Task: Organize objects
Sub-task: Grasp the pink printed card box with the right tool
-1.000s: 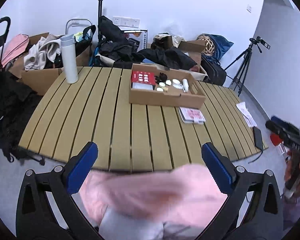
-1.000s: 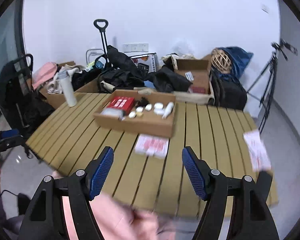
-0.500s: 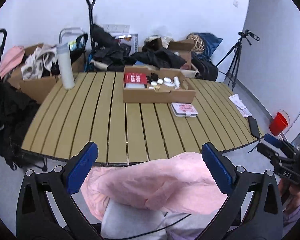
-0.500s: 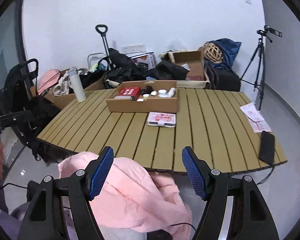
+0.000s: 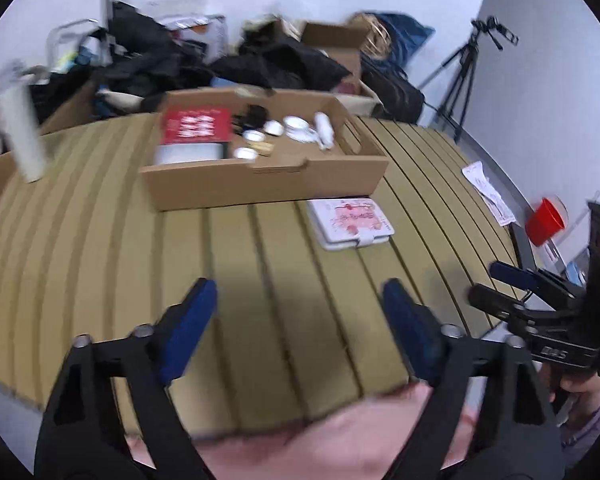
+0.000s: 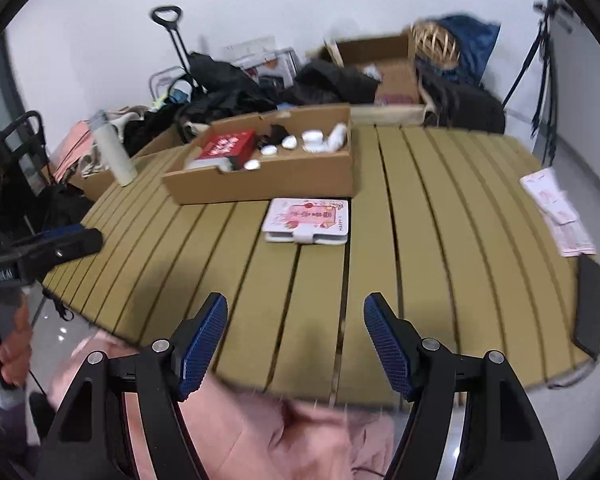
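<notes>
Hovering over the near edge of the table [image 6: 420,216], the right gripper [image 6: 296,344] gapes empty and the left gripper [image 5: 296,332], closing, pinches nothing, both seemingly aimed at the pink case [image 6: 306,220] at twelve o'clock beside the box [image 6: 260,184].

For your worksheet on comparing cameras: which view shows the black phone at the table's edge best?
The right wrist view: the black phone lies in full near the table edge, below the papers. The left wrist view shows only a dark sliver of it, blurred, behind the right gripper.
</notes>
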Available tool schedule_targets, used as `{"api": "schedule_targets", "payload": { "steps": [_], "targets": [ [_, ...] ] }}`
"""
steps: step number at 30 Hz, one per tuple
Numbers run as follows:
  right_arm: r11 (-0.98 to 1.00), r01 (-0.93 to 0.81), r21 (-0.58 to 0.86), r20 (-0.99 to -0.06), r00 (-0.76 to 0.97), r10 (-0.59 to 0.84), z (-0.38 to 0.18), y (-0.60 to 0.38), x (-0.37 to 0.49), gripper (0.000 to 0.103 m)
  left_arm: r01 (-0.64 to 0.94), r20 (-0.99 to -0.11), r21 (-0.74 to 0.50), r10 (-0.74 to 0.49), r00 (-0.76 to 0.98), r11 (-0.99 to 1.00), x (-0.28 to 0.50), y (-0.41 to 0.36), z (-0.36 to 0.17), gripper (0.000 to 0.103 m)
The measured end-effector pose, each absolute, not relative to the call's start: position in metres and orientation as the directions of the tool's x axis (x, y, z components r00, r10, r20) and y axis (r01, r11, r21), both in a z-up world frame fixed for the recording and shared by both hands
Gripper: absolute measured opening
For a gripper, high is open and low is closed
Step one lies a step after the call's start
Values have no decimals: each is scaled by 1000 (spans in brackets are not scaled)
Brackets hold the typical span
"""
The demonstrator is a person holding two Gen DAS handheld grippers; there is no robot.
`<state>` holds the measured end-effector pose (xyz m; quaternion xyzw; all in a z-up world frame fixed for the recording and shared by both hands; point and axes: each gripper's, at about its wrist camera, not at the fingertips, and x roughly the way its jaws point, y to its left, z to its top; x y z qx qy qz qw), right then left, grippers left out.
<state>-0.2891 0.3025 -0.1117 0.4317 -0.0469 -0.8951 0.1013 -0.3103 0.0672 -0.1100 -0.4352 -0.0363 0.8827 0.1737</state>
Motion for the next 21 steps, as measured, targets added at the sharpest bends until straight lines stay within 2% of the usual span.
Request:
{"api": "schedule_targets", "payload": {
  "steps": [1,3,4,9,10,11,12,13,16,18,21],
  "targets": [
    [-977,137,164,-774,-596,-213,-119,304,-306,74,-287,-763,-241,364,-534,-927,-327,76,-121,71],
    [-974,134,182,-784,-578,-226,-131,307,-337,74,-282,-778,-289,396,-488,-915,-355,91,-141,58],
    [-972,131,193,-790,-568,-233,-138,308,-351,72,-274,-784,-308,406,-469,-911,-367,96,-150,55],
    [-976,114,184,-825,-522,-217,-174,309,-415,64,-245,-802,-367,439,-405,-897,-416,119,-189,52],
    [-976,116,186,-833,-508,-219,-180,309,-422,60,-241,-803,-374,443,-400,-896,-420,120,-194,52],
    [-974,123,192,-839,-494,-227,-187,307,-428,59,-237,-803,-384,450,-392,-892,-423,121,-199,49],
    [-971,131,200,-841,-485,-238,-192,305,-430,57,-233,-804,-394,456,-381,-889,-426,122,-204,39],
    [-968,138,209,-829,-500,-251,-193,305,-429,56,-231,-806,-402,462,-369,-886,-427,122,-209,35],
    [-960,151,234,-814,-509,-279,-195,305,-427,53,-221,-787,-414,470,-400,-883,-428,118,-210,28],
    [-952,155,266,-812,-497,-307,-198,304,-428,44,-211,-778,-447,495,-387,-869,-430,116,-211,16],
    [-947,130,293,-807,-497,-318,-197,305,-429,39,-202,-790,-432,477,-386,-879,-425,118,-208,12]
  ]
}}
